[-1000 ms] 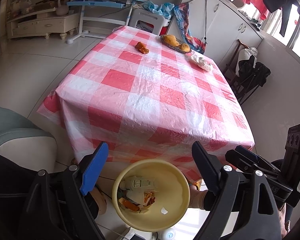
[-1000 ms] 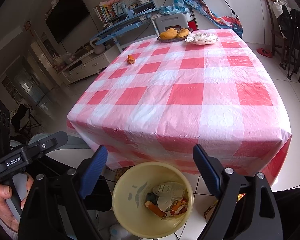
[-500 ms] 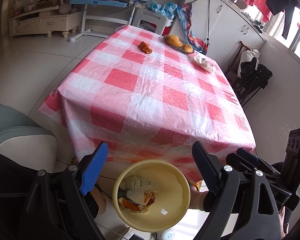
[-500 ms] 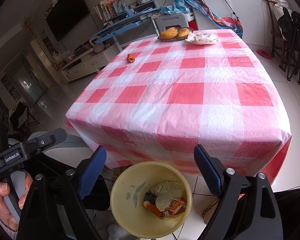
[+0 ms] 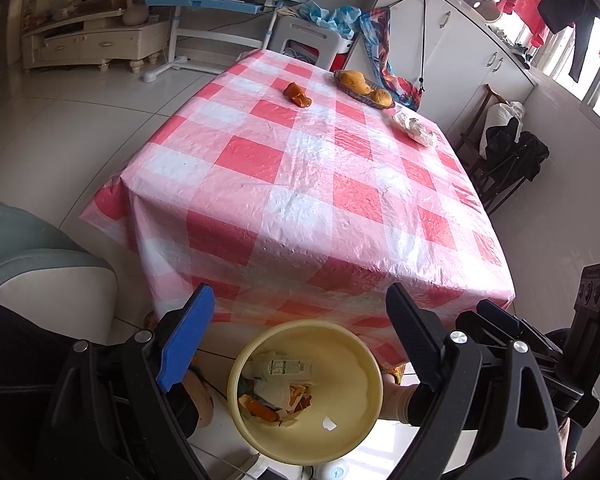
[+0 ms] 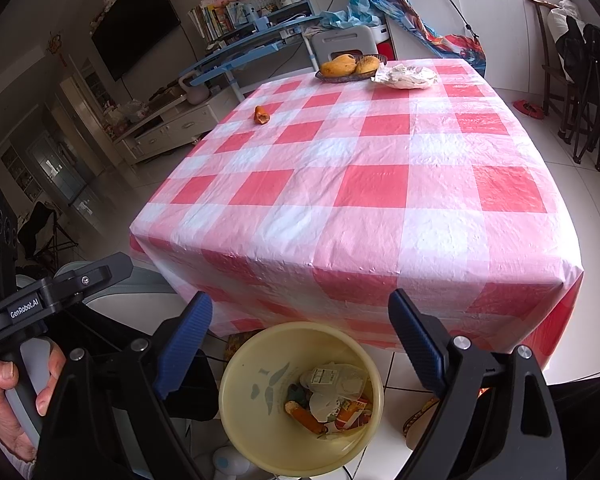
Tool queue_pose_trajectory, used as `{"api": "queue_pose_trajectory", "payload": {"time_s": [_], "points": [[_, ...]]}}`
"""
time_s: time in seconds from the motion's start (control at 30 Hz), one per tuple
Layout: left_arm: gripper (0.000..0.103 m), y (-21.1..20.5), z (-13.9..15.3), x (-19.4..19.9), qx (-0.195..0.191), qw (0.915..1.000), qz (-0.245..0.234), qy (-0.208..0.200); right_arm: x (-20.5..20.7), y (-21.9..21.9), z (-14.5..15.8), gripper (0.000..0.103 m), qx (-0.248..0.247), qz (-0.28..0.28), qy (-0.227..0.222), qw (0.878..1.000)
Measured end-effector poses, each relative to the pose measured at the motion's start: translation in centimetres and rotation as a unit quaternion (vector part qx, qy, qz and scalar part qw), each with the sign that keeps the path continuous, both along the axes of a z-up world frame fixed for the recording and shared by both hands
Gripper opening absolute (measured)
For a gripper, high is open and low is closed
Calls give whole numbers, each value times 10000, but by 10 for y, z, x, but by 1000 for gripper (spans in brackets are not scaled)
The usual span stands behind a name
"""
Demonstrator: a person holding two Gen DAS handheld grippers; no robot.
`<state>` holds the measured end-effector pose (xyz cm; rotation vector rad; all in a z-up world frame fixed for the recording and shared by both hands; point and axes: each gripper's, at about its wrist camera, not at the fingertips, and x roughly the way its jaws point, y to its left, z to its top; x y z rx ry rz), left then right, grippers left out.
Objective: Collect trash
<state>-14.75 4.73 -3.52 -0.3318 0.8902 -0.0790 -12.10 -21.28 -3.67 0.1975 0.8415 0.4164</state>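
Jaws wide and empty on both the left gripper [image 5: 300, 332] and right gripper [image 6: 300, 336] above the yellow bin [image 6: 260, 368], between pickups; next comes a long reach to the orange peel [image 6: 261, 115] on the far surface [image 6: 372, 184].

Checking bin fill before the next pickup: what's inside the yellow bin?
The yellow bin holds a labelled clear wrapper, orange peel, a printed packet and white scraps, piled on one side. Whatever lies beneath that pile is covered.
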Motion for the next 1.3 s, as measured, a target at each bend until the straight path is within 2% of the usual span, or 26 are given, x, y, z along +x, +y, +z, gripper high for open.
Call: {"api": "queue_pose_trajectory", "payload": {"time_s": [1.3], "points": [[87,2,-1,1,-19,10000,17,-1,0,-1,0,88,-40,13,7,10000]]}}
